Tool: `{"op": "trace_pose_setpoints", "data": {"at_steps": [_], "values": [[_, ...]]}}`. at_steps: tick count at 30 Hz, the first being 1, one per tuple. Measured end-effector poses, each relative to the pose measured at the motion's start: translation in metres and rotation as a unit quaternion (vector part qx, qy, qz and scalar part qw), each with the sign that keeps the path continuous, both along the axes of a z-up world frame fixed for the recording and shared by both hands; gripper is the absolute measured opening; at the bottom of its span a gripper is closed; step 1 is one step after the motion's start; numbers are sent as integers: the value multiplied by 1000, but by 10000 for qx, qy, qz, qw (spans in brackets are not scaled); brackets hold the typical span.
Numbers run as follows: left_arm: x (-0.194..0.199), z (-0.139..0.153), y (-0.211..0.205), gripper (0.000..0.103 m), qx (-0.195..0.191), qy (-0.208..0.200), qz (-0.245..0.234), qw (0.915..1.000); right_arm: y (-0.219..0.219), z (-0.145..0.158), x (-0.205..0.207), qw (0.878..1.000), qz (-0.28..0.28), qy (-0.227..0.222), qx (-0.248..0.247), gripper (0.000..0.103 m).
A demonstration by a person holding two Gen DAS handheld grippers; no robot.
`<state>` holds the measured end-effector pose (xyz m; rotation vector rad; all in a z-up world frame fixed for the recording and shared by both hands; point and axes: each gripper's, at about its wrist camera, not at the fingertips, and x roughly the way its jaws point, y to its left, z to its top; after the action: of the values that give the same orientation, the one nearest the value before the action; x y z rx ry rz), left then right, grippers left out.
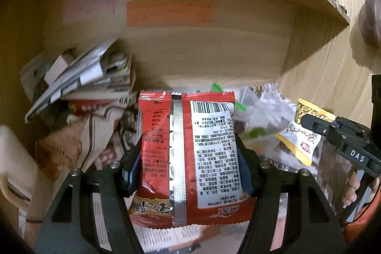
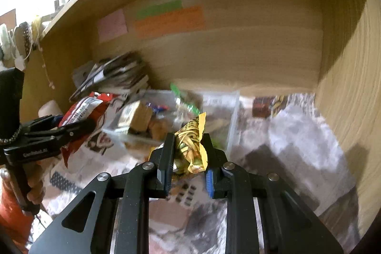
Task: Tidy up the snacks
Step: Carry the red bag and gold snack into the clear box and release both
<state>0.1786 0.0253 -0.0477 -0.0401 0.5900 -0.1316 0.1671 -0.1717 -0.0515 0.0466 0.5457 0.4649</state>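
Note:
My left gripper [image 1: 188, 142] is shut on a red snack packet [image 1: 188, 158], held back side up with its barcode and white label showing, above the cluttered shelf floor. It also shows in the right wrist view [image 2: 83, 108] at the left. My right gripper [image 2: 189, 137] is shut on a small yellow snack packet [image 2: 193, 146], crumpled between the fingers. That packet [image 1: 302, 132] and the right gripper [image 1: 309, 122] also show at the right of the left wrist view.
I am inside a wooden cabinet [image 1: 214, 44] with pink, green and orange notes on its back wall. A stack of papers and packets [image 1: 83, 77] lies at the left. Clear plastic bags [image 2: 214, 108] with snacks lie at the back, over a patterned cloth [image 2: 297, 135].

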Motion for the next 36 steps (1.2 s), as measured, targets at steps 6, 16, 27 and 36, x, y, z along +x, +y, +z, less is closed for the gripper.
{"op": "trace_pose_setpoints", "data": {"at_steps": [6,16,27,36], "values": [[27,10,-4,65,-86,25,12,10000,-1,13,20,9996,-62,-230,-130,20],[76,8,-15,65,-105,191,81,9997,2,14,61,9986,-188,-273,-407,20],[124,-15,-27,65,-58,603,68,9981,16,-14,110,9968,-92,230,-763,20],[136,-18,-25,67,-109,695,149,9974,26,-16,126,9956,-42,245,-907,22]]}}
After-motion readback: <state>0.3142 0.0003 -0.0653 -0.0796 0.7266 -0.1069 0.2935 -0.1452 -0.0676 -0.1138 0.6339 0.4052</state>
